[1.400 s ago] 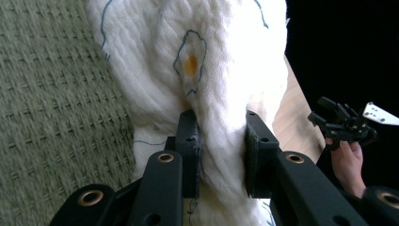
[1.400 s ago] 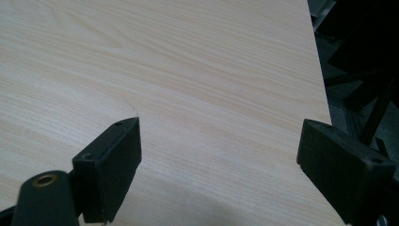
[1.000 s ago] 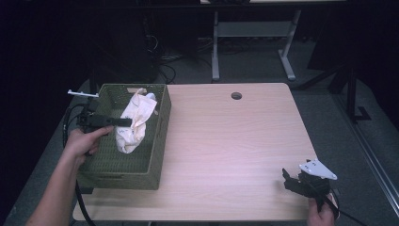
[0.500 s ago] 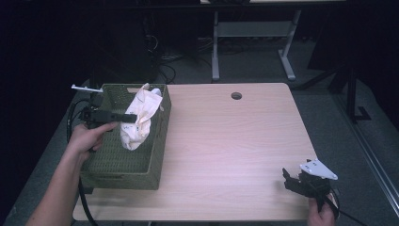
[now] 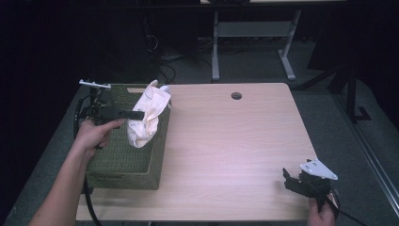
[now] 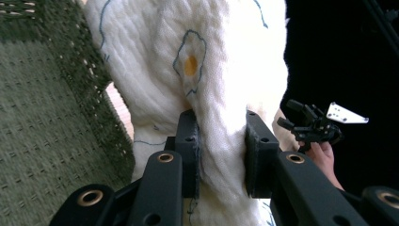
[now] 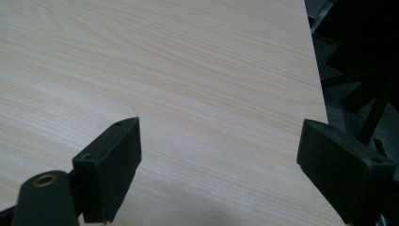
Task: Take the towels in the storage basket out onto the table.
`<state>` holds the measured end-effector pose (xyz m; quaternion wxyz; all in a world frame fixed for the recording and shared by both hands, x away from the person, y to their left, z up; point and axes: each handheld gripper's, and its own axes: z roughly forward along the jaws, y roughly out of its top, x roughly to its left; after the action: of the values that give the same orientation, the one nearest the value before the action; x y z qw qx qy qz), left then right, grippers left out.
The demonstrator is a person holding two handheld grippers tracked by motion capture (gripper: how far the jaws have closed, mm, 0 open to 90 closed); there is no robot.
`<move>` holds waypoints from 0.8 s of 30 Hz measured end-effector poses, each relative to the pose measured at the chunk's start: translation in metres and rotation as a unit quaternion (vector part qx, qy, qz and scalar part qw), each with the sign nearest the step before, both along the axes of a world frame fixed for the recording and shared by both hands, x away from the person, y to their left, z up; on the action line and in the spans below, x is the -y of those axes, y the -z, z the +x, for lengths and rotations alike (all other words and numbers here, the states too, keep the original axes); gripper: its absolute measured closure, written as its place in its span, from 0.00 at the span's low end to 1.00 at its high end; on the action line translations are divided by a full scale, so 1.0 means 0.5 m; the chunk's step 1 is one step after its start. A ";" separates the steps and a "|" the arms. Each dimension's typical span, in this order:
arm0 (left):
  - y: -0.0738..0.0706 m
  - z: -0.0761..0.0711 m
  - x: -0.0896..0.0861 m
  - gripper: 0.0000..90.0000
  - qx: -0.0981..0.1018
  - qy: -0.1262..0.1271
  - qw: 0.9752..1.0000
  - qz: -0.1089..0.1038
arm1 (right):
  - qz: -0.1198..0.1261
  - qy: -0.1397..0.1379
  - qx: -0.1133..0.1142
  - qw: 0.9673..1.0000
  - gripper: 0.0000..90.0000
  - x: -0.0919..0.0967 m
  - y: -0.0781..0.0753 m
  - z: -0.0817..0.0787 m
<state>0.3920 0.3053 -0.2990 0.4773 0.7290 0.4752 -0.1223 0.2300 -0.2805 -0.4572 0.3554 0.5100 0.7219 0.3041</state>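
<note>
A: Left claw (image 5: 136, 114) status?
B: Clamped on the white cloth (image 5: 148, 113). Cloth bunched between both pads, hanging over the right wall of the green woven basket (image 5: 117, 162) at the bench's (image 5: 235, 141) left side.
A: Cloth markings?
B: Blue outlines, one orange spot, seen in the left claw view (image 6: 190, 66).
A: Right claw (image 5: 294, 181)?
B: Jaws wide apart, nothing between them. It sat low over the near right corner of the bench, well apart from the basket.

White quilted cloth (image 5: 147, 117) hanging over green basket (image 5: 123, 160)
</note>
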 end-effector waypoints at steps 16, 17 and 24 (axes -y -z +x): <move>0.000 0.018 0.085 0.79 -0.003 0.032 0.999 0.001 | 0.000 -0.002 0.003 1.000 0.15 0.004 -0.002 -0.003; 0.002 0.017 0.100 0.79 0.000 0.041 0.999 0.003 | 0.000 -0.002 0.003 1.000 0.15 0.003 -0.002 -0.002; 0.009 0.017 0.141 0.79 0.000 0.063 0.998 0.007 | -0.001 -0.002 0.003 1.000 0.15 0.001 -0.002 -0.001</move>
<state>0.4005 0.2350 -0.3033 0.4635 0.7609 0.4289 -0.1494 0.2296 -0.2809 -0.4563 0.3573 0.5071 0.7221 0.3063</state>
